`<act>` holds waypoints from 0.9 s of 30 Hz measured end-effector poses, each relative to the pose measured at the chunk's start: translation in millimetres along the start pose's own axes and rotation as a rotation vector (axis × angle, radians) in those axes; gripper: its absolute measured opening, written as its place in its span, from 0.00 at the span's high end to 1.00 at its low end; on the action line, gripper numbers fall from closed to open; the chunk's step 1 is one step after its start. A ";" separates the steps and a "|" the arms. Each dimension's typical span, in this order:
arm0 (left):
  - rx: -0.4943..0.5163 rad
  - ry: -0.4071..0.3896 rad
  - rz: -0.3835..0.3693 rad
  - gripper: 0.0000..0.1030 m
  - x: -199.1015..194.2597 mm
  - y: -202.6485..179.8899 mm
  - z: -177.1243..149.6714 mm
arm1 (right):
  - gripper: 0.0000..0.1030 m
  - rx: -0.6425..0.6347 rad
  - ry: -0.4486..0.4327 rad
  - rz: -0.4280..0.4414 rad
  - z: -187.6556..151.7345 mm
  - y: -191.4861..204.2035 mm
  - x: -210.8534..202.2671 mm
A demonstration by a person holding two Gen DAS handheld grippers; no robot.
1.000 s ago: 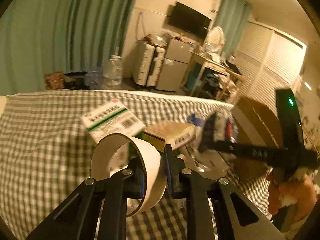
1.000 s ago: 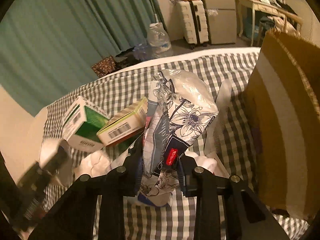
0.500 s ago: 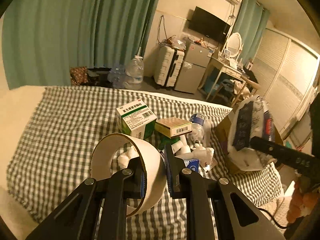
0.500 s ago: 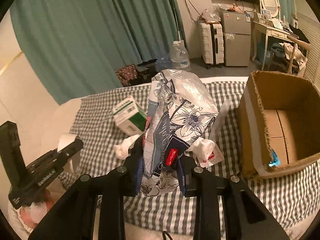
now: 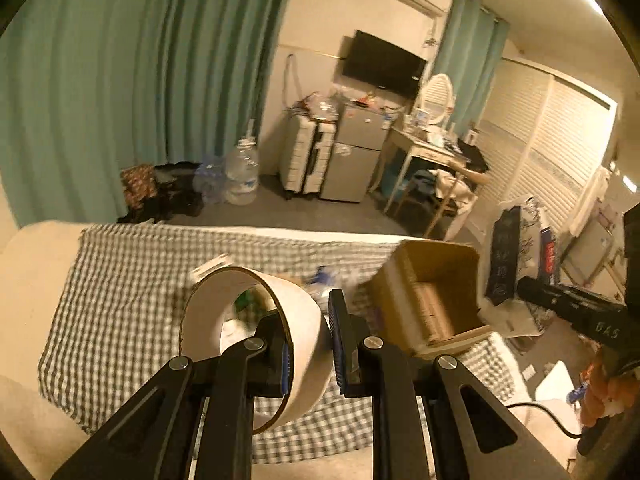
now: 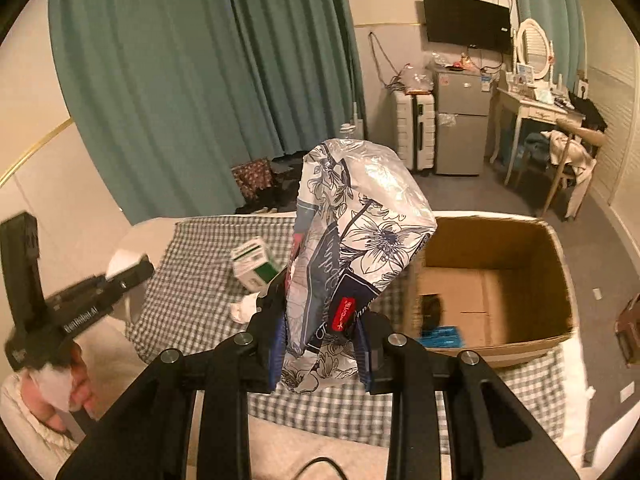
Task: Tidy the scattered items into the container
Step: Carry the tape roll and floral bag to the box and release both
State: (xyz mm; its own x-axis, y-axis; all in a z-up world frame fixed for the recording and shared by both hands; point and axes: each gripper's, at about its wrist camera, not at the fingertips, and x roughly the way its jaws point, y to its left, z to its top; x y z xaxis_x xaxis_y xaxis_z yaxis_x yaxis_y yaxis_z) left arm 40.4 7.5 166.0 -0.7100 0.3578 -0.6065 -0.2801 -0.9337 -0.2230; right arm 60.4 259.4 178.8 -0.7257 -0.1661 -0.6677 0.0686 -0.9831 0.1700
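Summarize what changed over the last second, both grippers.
Both grippers rose and pulled back from the bed clutter, toward the cardboard box. The right gripper carried the floral packet up beside the box opening; the left gripper lifted the tape roll. Nothing was released: both grips unchanged, the green-and-white carton remains on the checkered cloth.

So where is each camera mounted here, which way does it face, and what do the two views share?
Left wrist: on the left gripper, above the checked bed, facing the cardboard box; its fingers clamp a tape roll.
Right wrist: on the right gripper, facing the box from the bed's near edge; its fingers clamp a floral pack.
Shared: box, bed, each other's gripper.
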 end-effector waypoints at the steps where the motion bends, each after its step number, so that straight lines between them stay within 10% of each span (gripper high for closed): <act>1: 0.011 0.003 -0.009 0.84 1.3 -10.3 5.0 | 0.73 0.002 0.003 -0.009 2.4 -10.3 -5.6; 13: 0.132 0.130 -0.210 0.84 120.3 -170.3 23.1 | 0.73 0.100 0.038 -0.178 13.5 -138.1 14.8; 24: 0.146 0.289 -0.308 0.84 254.5 -219.5 -8.1 | 0.73 0.197 0.171 -0.265 -1.3 -232.9 99.2; 27: 0.142 0.273 -0.282 0.63 263.4 -219.7 -10.0 | 0.62 0.253 0.156 -0.264 -2.1 -250.5 110.7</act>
State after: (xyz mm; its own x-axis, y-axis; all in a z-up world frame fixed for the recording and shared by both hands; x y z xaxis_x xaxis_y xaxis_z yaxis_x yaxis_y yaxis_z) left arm -78.6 306.9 47.6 -0.4003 0.5655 -0.7211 -0.5394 -0.7815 -0.3134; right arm -35.6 487.0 60.8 -0.5818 0.0609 -0.8110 -0.2913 -0.9467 0.1378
